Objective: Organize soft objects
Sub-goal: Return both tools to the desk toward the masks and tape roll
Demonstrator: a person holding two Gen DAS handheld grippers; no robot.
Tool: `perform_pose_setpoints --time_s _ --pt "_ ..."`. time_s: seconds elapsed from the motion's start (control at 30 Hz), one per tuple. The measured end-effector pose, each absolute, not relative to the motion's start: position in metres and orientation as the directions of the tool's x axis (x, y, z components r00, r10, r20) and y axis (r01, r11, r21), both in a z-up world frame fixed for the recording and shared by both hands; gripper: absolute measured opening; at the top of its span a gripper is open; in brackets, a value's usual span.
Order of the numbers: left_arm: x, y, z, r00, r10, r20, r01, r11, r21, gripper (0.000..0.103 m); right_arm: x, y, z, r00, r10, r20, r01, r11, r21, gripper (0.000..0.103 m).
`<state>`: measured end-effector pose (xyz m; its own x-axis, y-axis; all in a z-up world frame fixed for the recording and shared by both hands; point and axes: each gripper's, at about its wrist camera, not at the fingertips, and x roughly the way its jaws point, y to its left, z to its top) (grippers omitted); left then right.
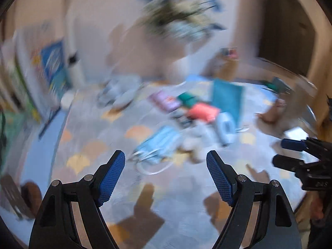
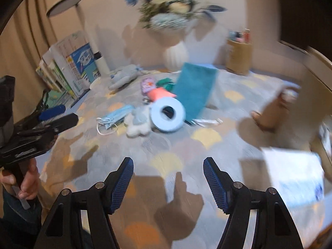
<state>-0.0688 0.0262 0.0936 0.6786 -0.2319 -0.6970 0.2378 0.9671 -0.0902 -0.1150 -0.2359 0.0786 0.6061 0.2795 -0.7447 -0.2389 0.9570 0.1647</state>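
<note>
My left gripper (image 1: 166,161) and right gripper (image 2: 168,167) both hang above the table with fingers spread wide and nothing between them. The table wears a grey cloth (image 2: 176,145) patterned with yellow, orange and pink shells. The soft things lie in a heap near its middle, well ahead of both grippers: a blue mask (image 2: 116,115) to the left, a white plush (image 2: 138,123) touching a pale blue roll (image 2: 168,115), a teal towel (image 2: 194,87) tilted up behind the roll, and a coral pouch (image 2: 160,93) and purple pouch (image 2: 147,84) behind that. A grey plush (image 2: 124,75) lies farther back. Against the beige wall stand a white vase (image 2: 176,57) of blurred flowers, a wooden pen cup (image 2: 238,58), leaning books (image 2: 70,66) and a lamp (image 2: 66,2).
</note>
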Motion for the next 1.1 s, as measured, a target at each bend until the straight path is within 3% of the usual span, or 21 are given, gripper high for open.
perform_pose_setpoints --time_s 0.17,0.3,0.8,0.93,1.1 --pt "-0.044 0.054 0.047 0.65 -0.166 -0.742 0.126 0.986 -0.11 0.08 -0.076 -0.216 0.051 0.624 0.305 -0.719 -0.262 0.949 0.175 0.068" --pt "-0.033 0.071 0.018 0.584 -0.227 -0.779 0.1 0.973 -0.208 0.079 -0.06 -0.218 0.026 0.64 0.286 -0.713 -0.221 0.958 0.185 0.068" --pt "-0.036 0.062 0.015 0.591 -0.236 -0.771 0.155 0.972 -0.178 0.08 -0.046 -0.227 0.005 0.602 0.277 -0.749 -0.173 0.961 0.215 0.068" --pt "-0.041 0.06 0.019 0.52 -0.265 -0.812 0.183 0.963 -0.197 0.08 -0.05 -0.227 0.009 0.616 0.258 -0.744 -0.157 0.966 0.205 0.068" --pt "-0.059 0.047 0.065 0.561 -0.265 -0.784 0.287 0.951 -0.117 0.08 -0.064 -0.22 0.047 0.625 0.238 -0.743 -0.181 0.971 0.159 0.068"
